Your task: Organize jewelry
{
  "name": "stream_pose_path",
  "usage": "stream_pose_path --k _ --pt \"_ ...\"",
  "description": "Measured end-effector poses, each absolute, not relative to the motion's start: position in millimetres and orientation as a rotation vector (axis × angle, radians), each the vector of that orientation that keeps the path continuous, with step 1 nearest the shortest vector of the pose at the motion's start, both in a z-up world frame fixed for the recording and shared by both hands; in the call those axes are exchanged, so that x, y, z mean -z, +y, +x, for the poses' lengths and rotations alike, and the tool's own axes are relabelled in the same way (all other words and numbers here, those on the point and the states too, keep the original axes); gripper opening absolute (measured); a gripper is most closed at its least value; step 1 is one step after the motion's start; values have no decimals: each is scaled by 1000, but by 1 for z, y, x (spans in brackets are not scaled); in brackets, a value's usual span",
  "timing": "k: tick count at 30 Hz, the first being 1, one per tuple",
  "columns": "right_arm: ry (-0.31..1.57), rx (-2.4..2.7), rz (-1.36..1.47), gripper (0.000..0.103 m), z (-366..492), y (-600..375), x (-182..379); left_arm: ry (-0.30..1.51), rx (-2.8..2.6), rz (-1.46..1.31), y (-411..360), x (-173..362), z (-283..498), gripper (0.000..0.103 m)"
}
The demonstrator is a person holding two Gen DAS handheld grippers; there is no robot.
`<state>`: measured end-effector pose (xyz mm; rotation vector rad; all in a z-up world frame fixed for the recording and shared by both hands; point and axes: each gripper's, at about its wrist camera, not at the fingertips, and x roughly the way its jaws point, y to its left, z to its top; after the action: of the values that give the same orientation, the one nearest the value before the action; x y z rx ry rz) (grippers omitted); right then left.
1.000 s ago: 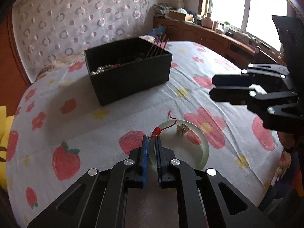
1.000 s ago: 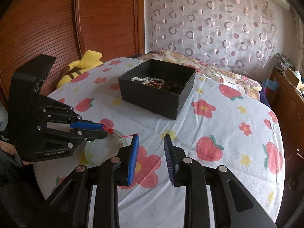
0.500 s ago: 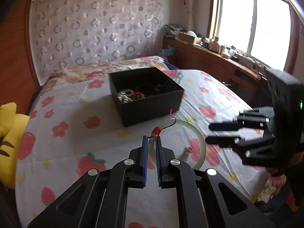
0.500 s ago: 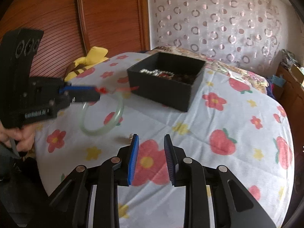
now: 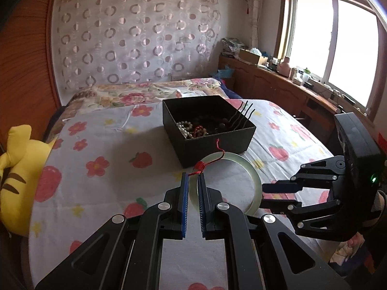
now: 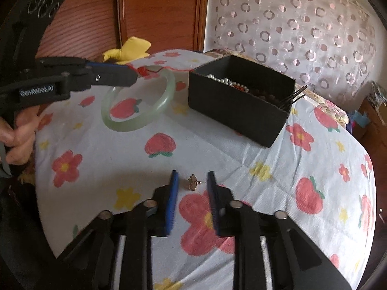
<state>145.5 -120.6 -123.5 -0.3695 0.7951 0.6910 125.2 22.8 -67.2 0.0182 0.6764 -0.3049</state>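
Observation:
My left gripper (image 5: 192, 178) is shut on a pale green jade bangle (image 5: 251, 176) with a red cord (image 5: 200, 165) and holds it in the air short of the black jewelry box (image 5: 208, 125). The bangle (image 6: 137, 104) hangs from it in the right wrist view too. The box (image 6: 239, 106) holds pearls, beads and dark hairpins. My right gripper (image 6: 192, 181) is open, low over the bedsheet, with a small gold earring (image 6: 193, 184) lying between its fingers. The right gripper (image 5: 278, 194) also shows at the right of the left wrist view.
The bed has a white sheet (image 6: 217, 145) printed with strawberries and flowers. A yellow plush toy (image 5: 17, 171) lies at the bed's left edge. A wooden headboard (image 6: 150, 12) stands behind, and a cluttered wooden sideboard (image 5: 278, 79) runs under the window.
My left gripper has lifted the bangle off the sheet and carried it toward the box. My right gripper has moved down and forward so the earring now lies between its fingers.

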Motion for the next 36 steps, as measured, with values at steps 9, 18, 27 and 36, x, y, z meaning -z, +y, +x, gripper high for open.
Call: stream_pose_path --k 9,18,27,36 --pt "787 -695 -424 7 140 -118 124 676 304 17 23 67 125 7" --pt "730 -677 -360 7 155 -133 95 658 281 5 30 60 145 7" --pt "647 -635 -309 7 195 -132 55 650 250 1 24 46 179 7" --pt "689 -580 -225 8 241 -131 57 673 240 -3 18 44 206 7"
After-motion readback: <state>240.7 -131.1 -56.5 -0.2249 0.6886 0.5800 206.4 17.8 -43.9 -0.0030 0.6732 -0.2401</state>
